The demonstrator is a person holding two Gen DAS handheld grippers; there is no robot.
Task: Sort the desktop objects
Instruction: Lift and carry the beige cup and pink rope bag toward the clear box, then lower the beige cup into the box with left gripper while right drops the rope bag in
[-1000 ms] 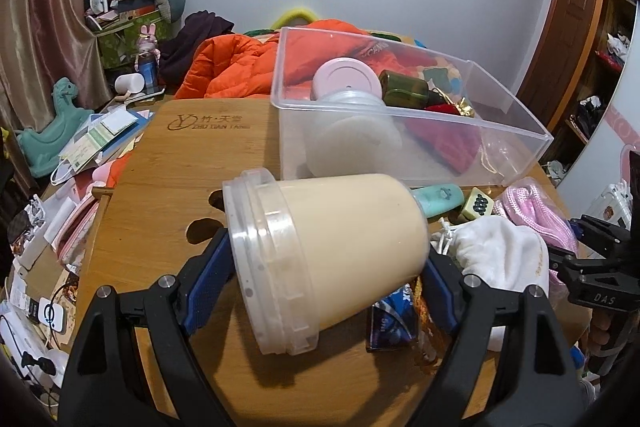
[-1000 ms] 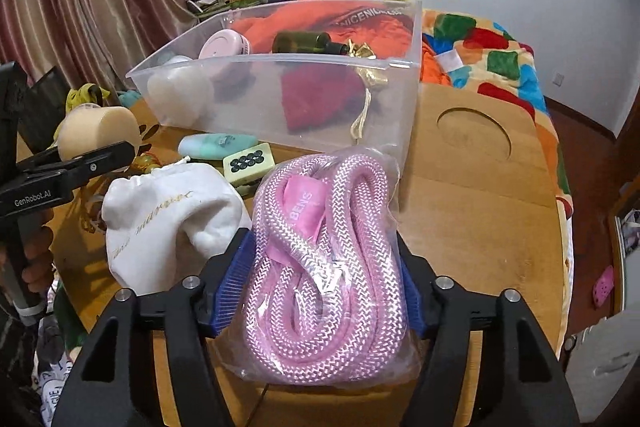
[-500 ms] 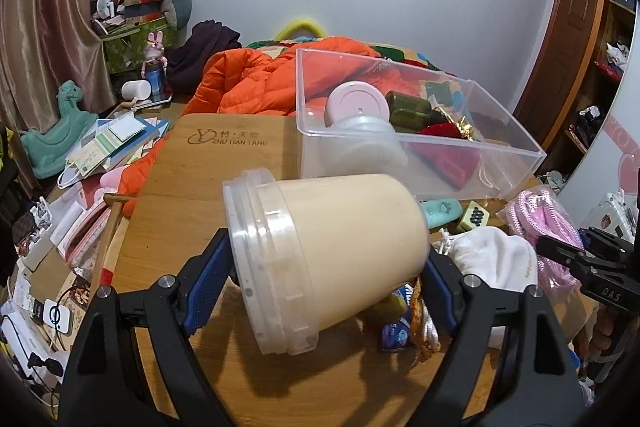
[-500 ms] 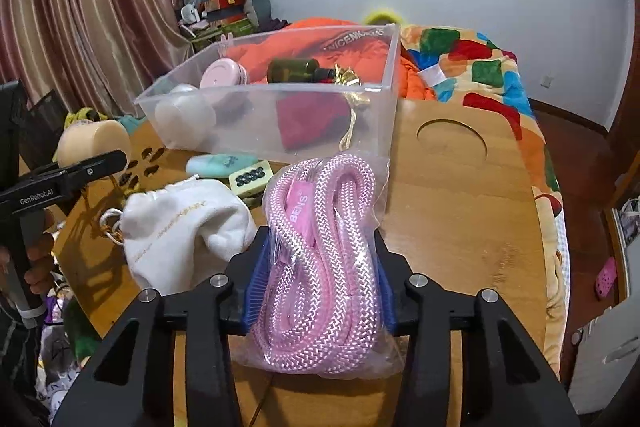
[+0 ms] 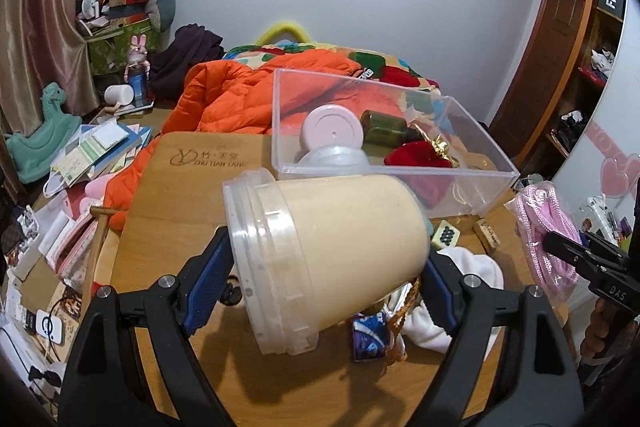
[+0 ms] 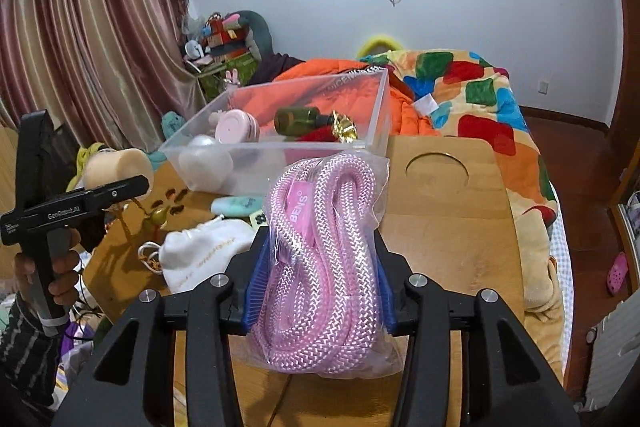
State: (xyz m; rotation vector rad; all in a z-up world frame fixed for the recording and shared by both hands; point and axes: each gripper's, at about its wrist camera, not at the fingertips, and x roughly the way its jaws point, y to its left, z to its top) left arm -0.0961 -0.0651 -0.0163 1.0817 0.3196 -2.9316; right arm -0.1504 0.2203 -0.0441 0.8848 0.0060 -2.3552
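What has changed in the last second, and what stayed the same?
The right gripper squeezed tighter on the bagged pink rope and lifted it. The left gripper raised the cream tub, grip unchanged. The clear bin and white pouch stayed put.

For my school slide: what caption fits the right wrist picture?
Right gripper clamps a bagged pink rope before the clear bin.
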